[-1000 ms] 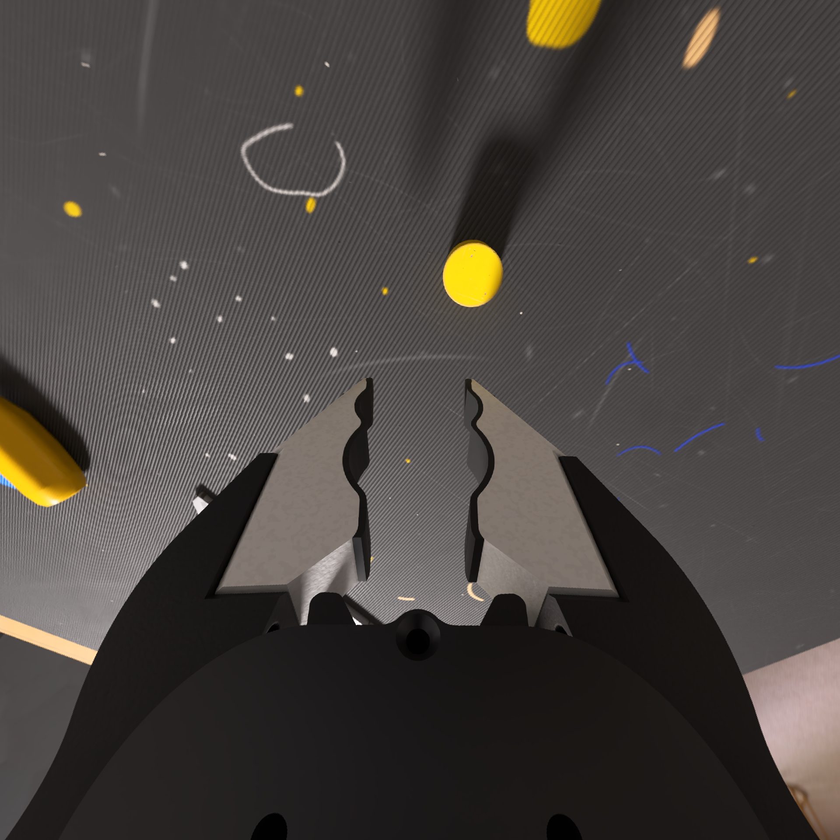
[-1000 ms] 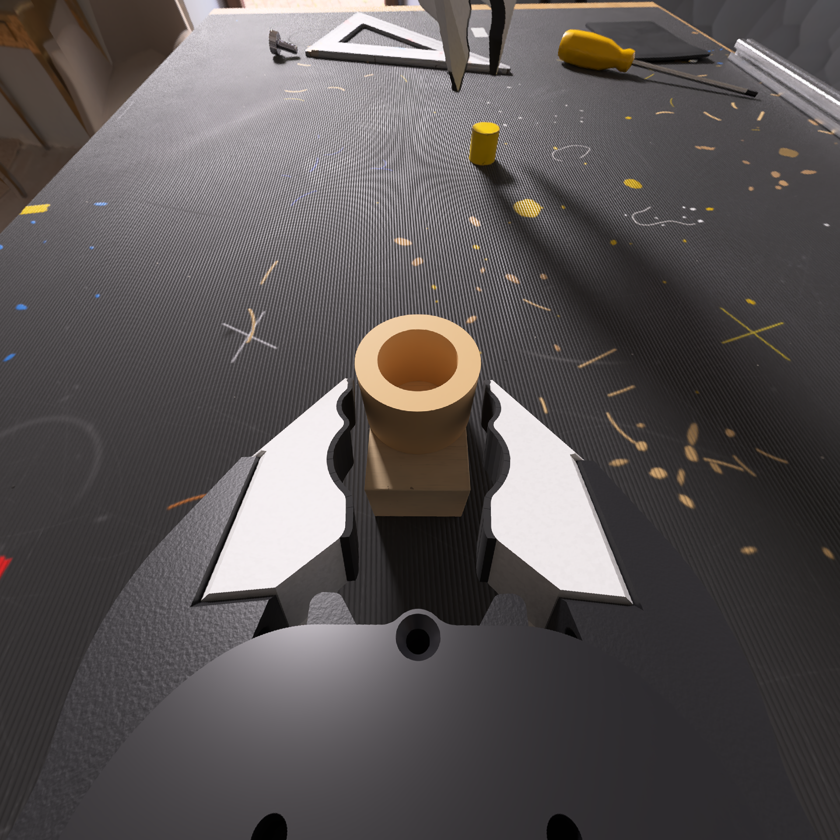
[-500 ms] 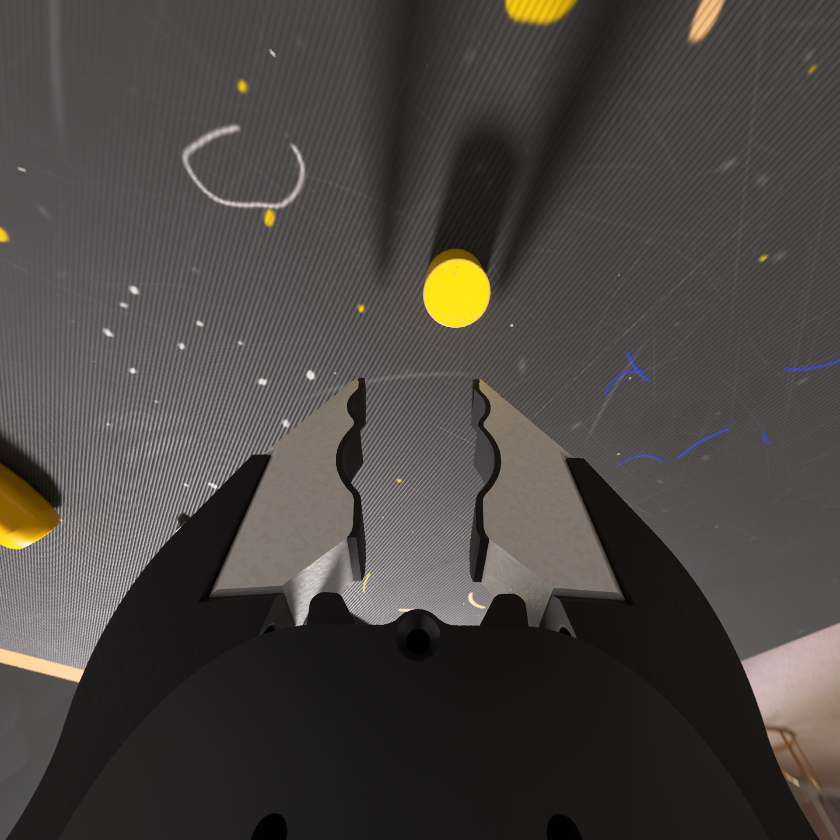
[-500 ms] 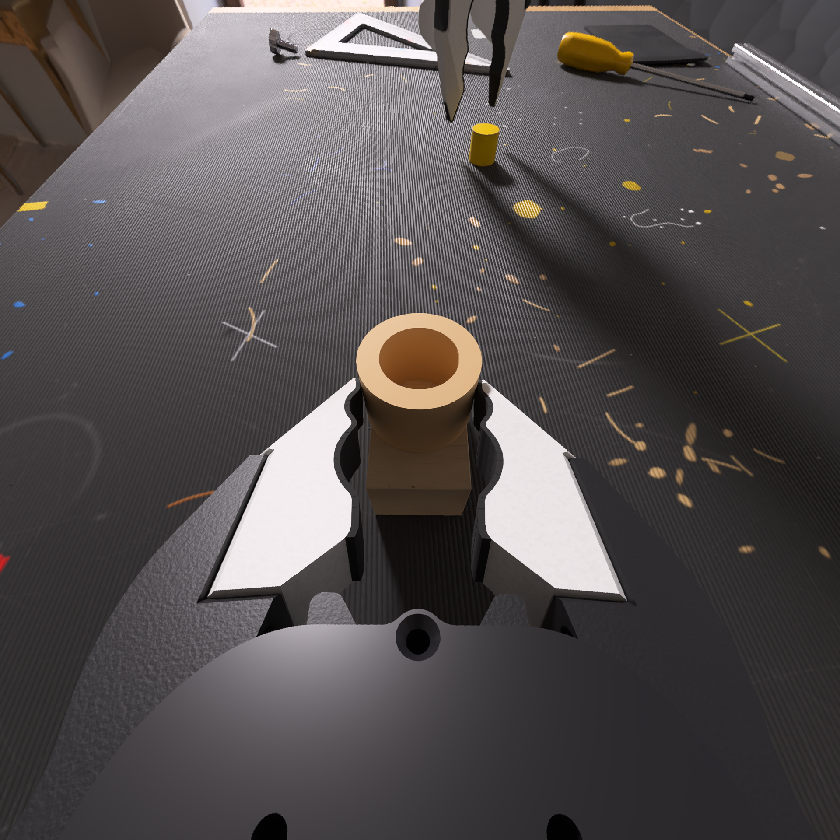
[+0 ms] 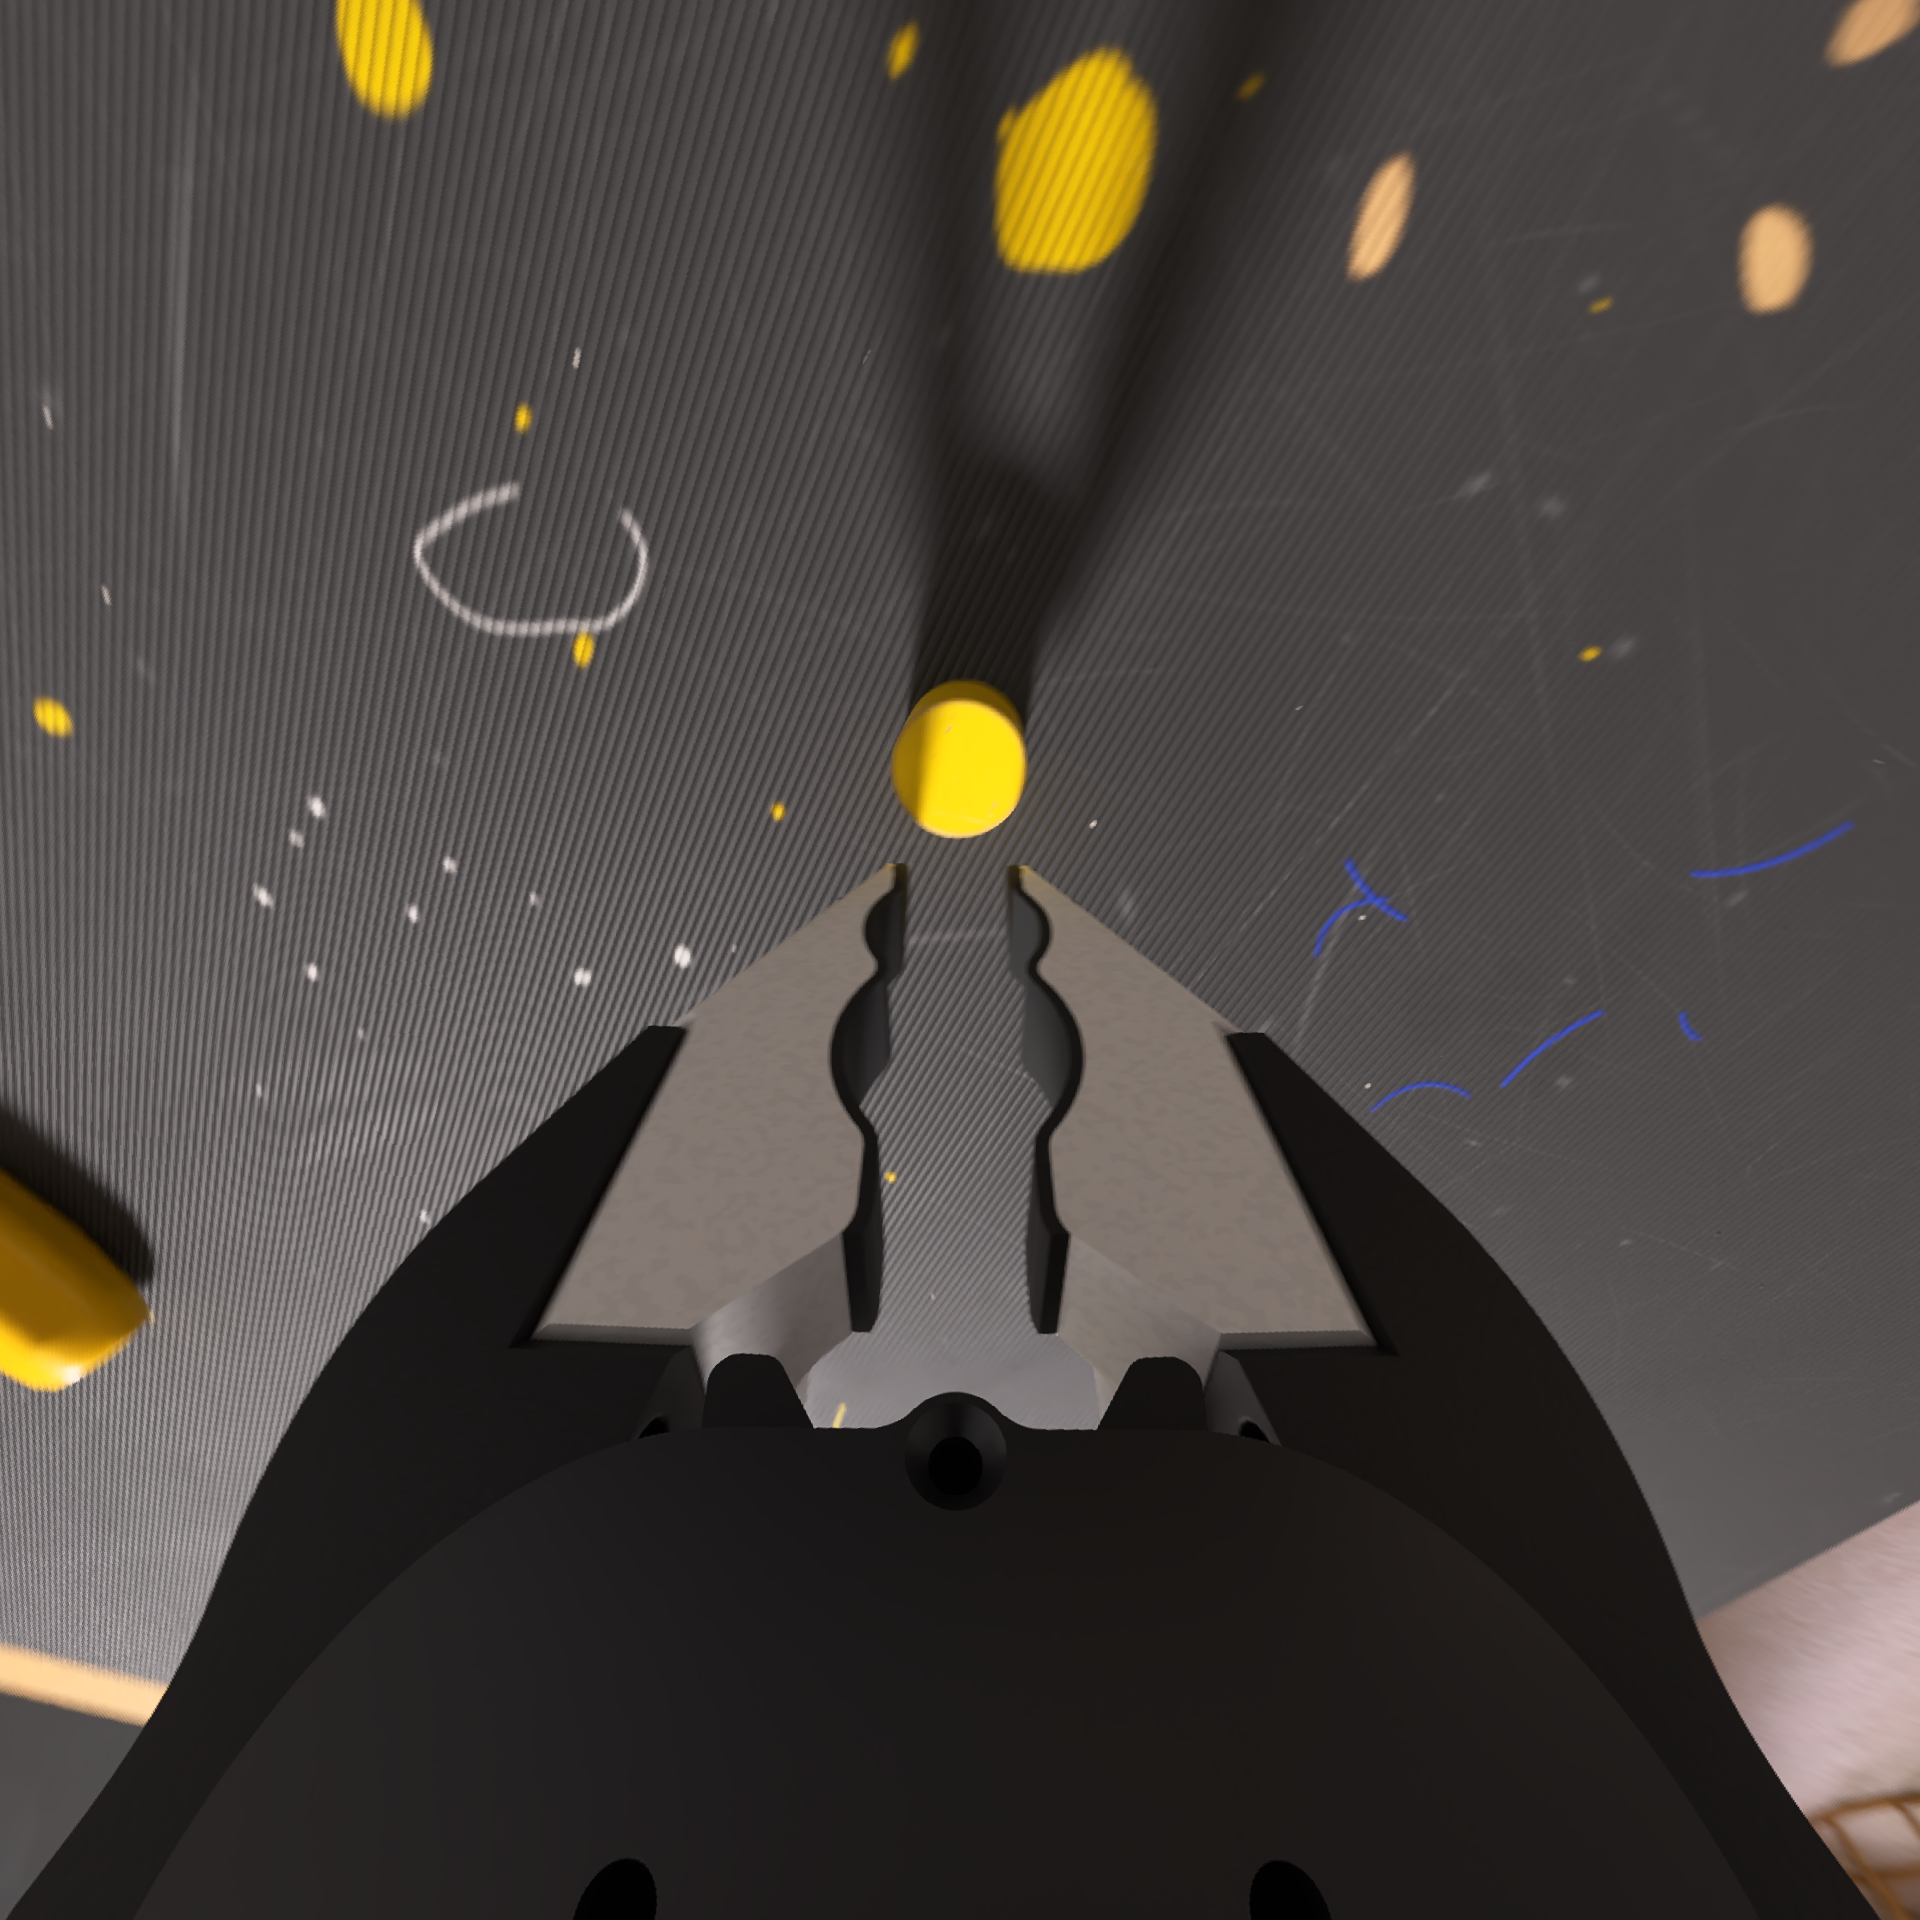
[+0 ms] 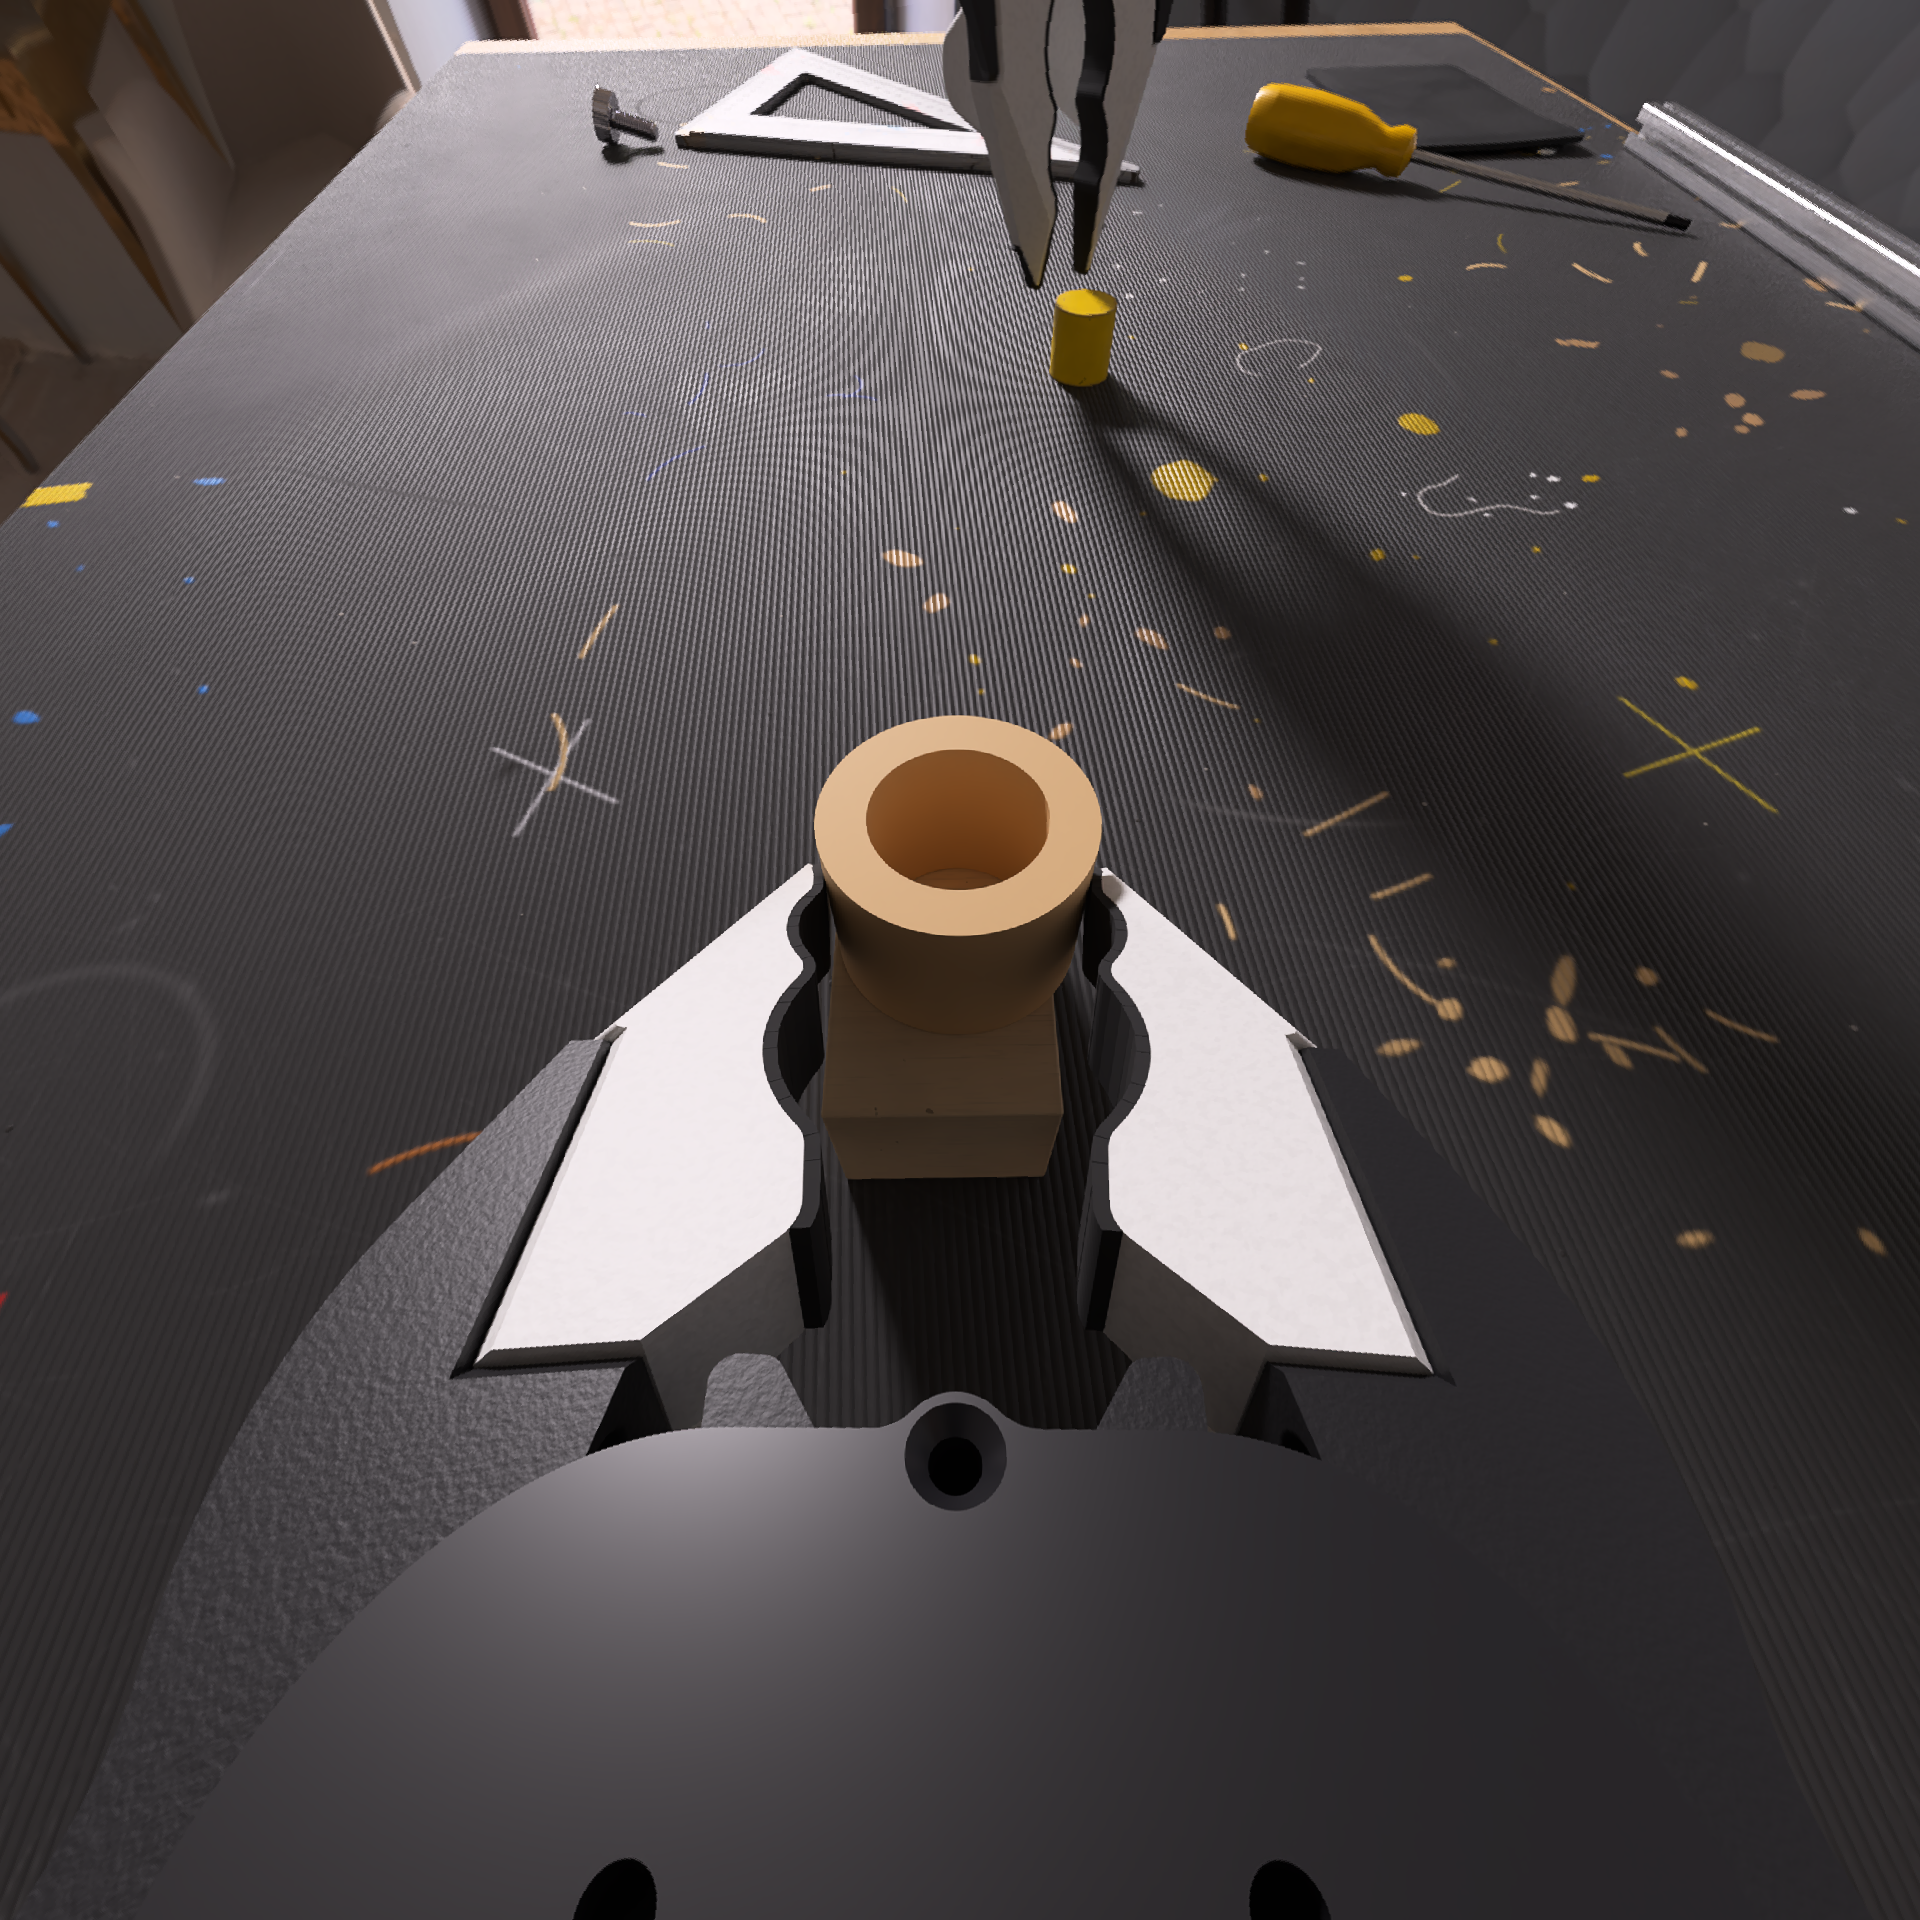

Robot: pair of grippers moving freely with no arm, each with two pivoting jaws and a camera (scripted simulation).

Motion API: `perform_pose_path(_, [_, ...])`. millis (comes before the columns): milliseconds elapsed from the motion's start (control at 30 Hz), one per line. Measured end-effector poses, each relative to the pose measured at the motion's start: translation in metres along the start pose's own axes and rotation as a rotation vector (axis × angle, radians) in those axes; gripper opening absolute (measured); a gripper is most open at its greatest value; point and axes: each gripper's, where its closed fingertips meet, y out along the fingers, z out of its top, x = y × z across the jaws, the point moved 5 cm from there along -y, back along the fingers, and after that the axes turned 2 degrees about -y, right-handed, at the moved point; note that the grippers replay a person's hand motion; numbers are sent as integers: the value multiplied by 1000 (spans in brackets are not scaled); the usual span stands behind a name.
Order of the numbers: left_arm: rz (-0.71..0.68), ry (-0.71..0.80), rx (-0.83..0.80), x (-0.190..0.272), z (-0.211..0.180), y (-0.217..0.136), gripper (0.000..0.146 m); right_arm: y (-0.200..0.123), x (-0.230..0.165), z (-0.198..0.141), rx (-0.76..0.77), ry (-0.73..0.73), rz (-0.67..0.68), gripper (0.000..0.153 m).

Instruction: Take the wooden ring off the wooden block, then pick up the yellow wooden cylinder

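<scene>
Wooden block (image 6: 940, 1103): square, tan, on dark table (image 6: 312, 623), between right gripper (image 6: 956, 883) fingers.
Wooden ring (image 6: 956, 883): tan, still seated on block; jaws narrowed onto its sides, apparently clenched.
Yellow wooden cylinder (image 5: 958, 761): upright; left gripper (image 5: 956, 868) descended closer, released, narrower gap.

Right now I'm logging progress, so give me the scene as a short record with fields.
ring: on the block, not yet lifted
right gripper: fingers against the ring's sides
cylinder: upright on the table, untouched
left gripper: open, above the cylinder
far edge: screwdriver, set square
</scene>
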Motion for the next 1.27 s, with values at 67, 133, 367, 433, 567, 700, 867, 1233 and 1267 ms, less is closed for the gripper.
perform_pose_path(67, [-30, 67, 59, 4, 4, -2, 35, 0, 0, 0, 0, 0, -1, 49])
perform_pose_path(133, [-44, 129, 54, 6, 5, -1, 44, 0, 0, 0, 1, 1, -3, 49])
perform_pose_path(367, [-23, 248, -7, 4, 8, 9, 48, -1, 1, 0, 9, 4, -12, 49])
perform_pose_path(433, [-7, 251, -14, 1, 9, 10, 46, -1, 1, 0, 9, 5, -12, 49])
perform_pose_path(567, [0, 226, 1, -2, 12, 11, 46, -1, 2, 1, 15, 11, -16, 49])
perform_pose_path(700, [-39, 197, 2, -2, 12, 15, 38, -1, 2, 0, 12, 16, -16, 49])
perform_pose_path(867, [-23, 204, 29, -3, 14, 11, 26, -1, 3, 0, 10, 18, -19, 49])
perform_pose_path(1233, [47, 130, 610, 52, 64, -71, 26, -1, 5, 37, 169, -134, -145, 49])
perform_pose_path(1267, [11, 160, 618, 60, 68, -74, 26, 1, 3, 45, 173, -190, -176, 49])
